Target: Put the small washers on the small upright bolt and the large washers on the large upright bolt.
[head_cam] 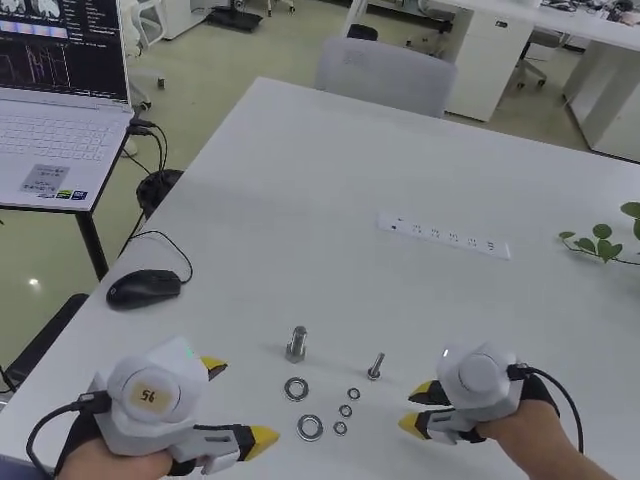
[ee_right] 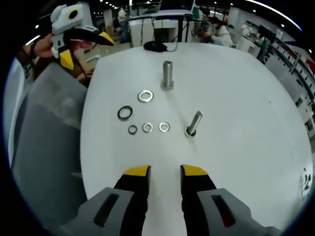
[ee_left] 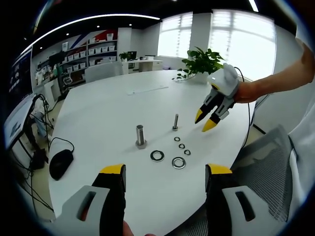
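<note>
White table holds washers; laptop and plant cut off.

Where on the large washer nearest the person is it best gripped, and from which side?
Take the large washer by its outer rim, jaws on opposite edges, coming straight down from above. It lies flat on the table, so a sideways approach finds little to grip, and it sits apart from the other washers.
</note>
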The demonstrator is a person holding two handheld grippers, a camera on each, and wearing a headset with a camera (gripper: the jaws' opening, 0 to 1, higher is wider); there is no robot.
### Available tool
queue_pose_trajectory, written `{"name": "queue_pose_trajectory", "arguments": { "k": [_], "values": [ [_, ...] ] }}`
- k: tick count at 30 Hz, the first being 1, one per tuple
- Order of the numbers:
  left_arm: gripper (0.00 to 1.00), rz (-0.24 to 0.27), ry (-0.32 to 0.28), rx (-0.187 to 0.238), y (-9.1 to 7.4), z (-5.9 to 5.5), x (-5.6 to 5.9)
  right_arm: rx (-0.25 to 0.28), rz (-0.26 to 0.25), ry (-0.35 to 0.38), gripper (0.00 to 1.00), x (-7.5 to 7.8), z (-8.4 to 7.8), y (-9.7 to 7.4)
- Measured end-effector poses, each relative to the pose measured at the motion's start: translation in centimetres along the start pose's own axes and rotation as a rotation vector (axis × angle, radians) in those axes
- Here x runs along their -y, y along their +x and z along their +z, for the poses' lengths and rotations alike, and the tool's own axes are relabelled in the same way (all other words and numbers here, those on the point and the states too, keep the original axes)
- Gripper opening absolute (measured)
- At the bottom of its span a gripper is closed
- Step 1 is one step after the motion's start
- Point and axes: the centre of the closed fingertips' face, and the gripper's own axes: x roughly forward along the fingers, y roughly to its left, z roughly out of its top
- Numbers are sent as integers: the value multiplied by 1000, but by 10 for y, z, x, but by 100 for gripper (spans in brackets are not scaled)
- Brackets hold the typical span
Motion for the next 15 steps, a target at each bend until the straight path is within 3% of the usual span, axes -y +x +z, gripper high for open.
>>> {"name": "queue_pose_trajectory", "arguments": {
  "k": [15],
  "values": [
    [65,-1,-4,3,2,-1,8,2,52,-21,26,-23,5,13]
  ]
}}
